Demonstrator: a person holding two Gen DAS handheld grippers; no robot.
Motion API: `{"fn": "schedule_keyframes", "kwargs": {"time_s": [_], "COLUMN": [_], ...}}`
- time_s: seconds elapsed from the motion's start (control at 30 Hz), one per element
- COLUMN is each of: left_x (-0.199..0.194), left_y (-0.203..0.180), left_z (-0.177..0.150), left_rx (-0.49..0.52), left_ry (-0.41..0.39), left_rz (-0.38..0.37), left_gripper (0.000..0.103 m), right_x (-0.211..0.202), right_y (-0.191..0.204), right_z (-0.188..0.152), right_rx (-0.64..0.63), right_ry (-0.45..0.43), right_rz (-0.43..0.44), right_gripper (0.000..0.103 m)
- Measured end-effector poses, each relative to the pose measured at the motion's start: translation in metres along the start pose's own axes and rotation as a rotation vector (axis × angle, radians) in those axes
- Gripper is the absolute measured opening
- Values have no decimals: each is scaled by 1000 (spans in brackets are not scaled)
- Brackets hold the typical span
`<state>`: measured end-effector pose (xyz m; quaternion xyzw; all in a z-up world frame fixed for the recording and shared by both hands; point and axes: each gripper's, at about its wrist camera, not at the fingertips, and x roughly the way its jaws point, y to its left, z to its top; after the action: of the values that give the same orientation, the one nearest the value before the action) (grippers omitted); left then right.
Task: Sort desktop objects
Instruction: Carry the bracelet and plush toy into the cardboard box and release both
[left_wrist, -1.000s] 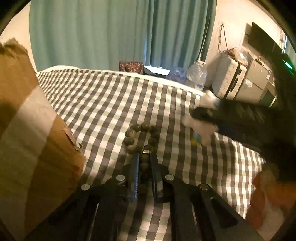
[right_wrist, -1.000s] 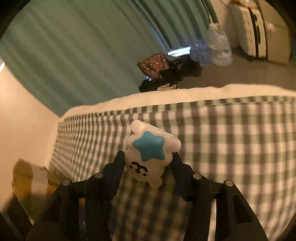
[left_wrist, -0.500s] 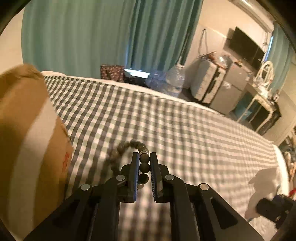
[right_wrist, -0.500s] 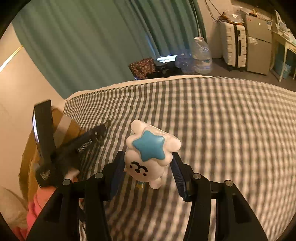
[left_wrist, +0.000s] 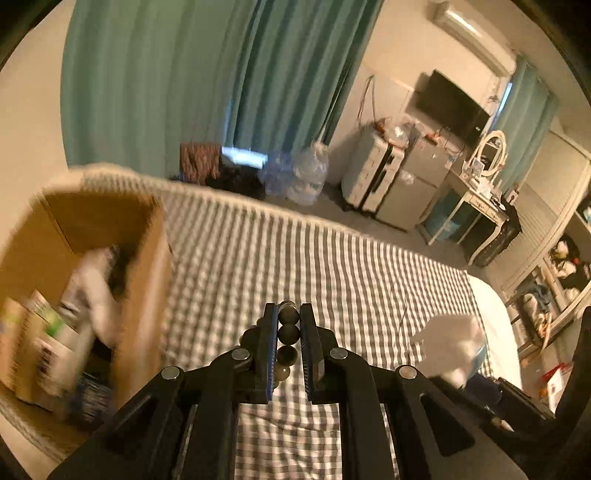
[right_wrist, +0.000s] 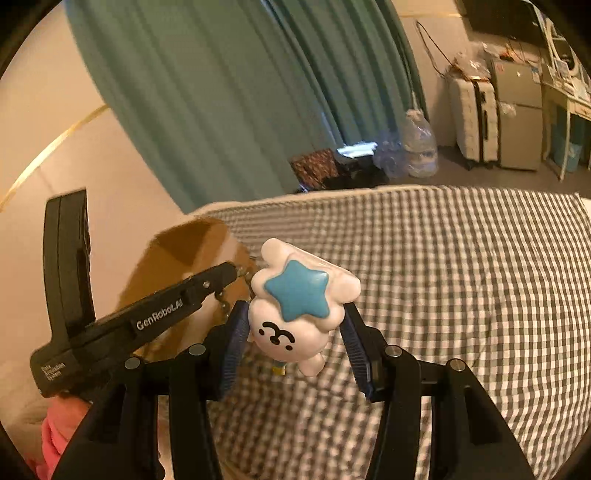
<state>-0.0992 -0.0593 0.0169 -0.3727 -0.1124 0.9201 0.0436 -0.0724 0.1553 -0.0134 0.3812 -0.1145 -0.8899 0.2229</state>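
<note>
My left gripper (left_wrist: 288, 325) is shut on a dark bead bracelet (left_wrist: 287, 334) and holds it in the air above the checked bed, just right of an open cardboard box (left_wrist: 144, 280). In the right wrist view the left gripper (right_wrist: 236, 271) shows with the bracelet (right_wrist: 221, 302) hanging from it next to the box (right_wrist: 184, 254). My right gripper (right_wrist: 295, 325) is shut on a white toy figure with a blue star (right_wrist: 295, 306), held above the bed. The toy shows blurred in the left wrist view (left_wrist: 454, 343).
The box holds several packets and a white item (left_wrist: 92, 288). The checked cover (left_wrist: 332, 266) spans the bed. Behind it are teal curtains (left_wrist: 184, 81), water bottles (left_wrist: 306, 177), a suitcase (left_wrist: 373, 177) and a dressing table (left_wrist: 480, 195).
My left gripper has lifted the bracelet off the bed and carried it up beside the box, whose open top is now in view. My right gripper has risen with the toy.
</note>
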Motion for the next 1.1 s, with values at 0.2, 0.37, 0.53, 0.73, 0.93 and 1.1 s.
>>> {"fn": "schedule_keyframes", "kwargs": {"time_s": [0.2,0.37,0.53,0.73,0.93,1.1], "left_x": [-61,-88,-96,-66,-44,-60], "left_y": [26,65,119,176,183,179], "left_z": [31,48,43,28,19,9], "left_rx": [-7,39,-2,-89,-10,64], "left_ry": [-103,-137,-130,-46,12,-73], "left_rz": [11,116,188,220,257,399], "left_gripper": [11,11,11,11,48,103], "right_x": [-8,21,78,144,169,143], "right_y": [57,111,151,166,167,154], "right_z": [12,14,5,-10,-3,-10], "right_rx": [-93,-173,-226,-214,-149,-132], "right_ry": [-27,-9,75,178,179,76], "right_rz": [24,55,83,89,52,-20], "right_gripper": [50,50,50,50,96,96]}}
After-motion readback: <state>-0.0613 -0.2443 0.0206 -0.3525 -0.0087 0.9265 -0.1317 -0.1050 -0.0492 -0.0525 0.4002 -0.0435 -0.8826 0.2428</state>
